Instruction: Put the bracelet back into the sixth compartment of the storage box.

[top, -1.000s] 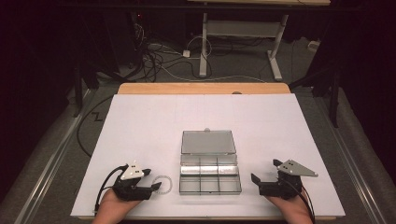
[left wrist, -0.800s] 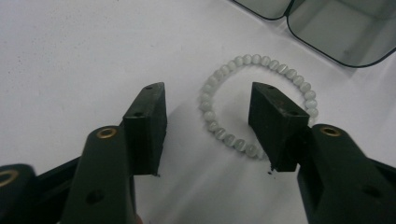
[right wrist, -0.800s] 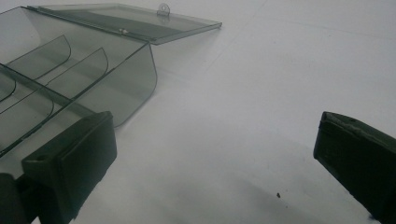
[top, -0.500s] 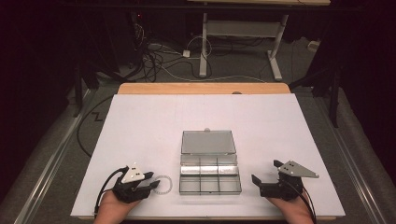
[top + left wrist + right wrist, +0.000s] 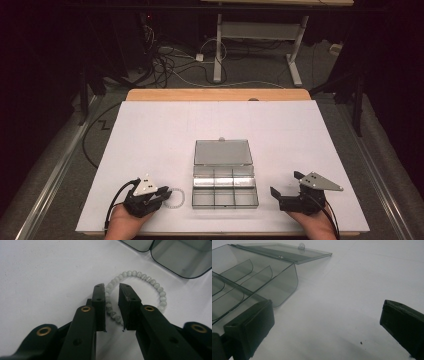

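Observation:
A bracelet of pale white beads (image 5: 175, 198) lies on the white table, just left of a clear grey compartment box (image 5: 225, 188) whose lid (image 5: 222, 152) lies open behind it. My left gripper (image 5: 162, 193) rests over the bracelet's near-left side. In the left gripper view its jaws have just been closing. The left gripper (image 5: 111, 288) straddles one strand of the bracelet (image 5: 150, 280) with a small gap on each side, so it is still open. My right gripper (image 5: 286, 183) sits right of the box, open wide with nothing in it. The box (image 5: 249, 282) lies left of the right gripper (image 5: 327, 315).
The white sheet (image 5: 150, 135) covers the table, and a wooden edge (image 5: 215, 95) shows at the far side. The box's corner (image 5: 180, 257) is close beyond the bracelet. Cables and a desk frame (image 5: 255, 35) are on the floor behind.
The left gripper's jaws have narrowed around the bracelet strand. Both hands have stayed where they were, and the box has not moved.

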{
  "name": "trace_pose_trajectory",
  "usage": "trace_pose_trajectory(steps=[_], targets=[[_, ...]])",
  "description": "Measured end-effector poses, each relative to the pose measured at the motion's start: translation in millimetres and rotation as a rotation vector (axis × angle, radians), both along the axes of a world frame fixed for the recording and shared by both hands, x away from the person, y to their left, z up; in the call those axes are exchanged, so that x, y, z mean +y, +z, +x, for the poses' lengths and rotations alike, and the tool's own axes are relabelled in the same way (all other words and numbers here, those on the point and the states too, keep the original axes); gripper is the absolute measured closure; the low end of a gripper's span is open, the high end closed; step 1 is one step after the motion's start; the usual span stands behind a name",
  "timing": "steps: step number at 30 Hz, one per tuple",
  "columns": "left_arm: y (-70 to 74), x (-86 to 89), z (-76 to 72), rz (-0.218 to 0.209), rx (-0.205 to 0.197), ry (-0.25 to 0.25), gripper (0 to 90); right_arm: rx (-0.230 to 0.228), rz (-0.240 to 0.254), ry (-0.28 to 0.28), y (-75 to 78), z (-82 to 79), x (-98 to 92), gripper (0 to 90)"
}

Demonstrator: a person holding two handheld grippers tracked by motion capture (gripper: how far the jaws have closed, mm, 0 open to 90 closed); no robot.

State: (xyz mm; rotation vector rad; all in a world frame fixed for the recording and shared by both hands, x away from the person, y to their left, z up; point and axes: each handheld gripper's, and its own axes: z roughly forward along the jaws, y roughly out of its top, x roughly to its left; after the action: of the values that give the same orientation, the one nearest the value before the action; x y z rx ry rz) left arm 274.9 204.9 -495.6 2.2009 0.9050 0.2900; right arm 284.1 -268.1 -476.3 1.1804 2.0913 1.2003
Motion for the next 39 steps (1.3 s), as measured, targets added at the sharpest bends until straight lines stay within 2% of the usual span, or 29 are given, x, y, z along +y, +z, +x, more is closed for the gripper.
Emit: trace_pose_trajectory(steps=[14,39], targets=[[-0.4,1.5,2.1,-0.019,0.016,0.001,82.4,-0.005,0.0,0.011,0.8,-2.0,3.2,0.9],[0.5,4.7,4.6,-0.05,0.035,0.006,83.6,-0.017,0.002,0.007,2.6,-2.7,0.7,0.9]])
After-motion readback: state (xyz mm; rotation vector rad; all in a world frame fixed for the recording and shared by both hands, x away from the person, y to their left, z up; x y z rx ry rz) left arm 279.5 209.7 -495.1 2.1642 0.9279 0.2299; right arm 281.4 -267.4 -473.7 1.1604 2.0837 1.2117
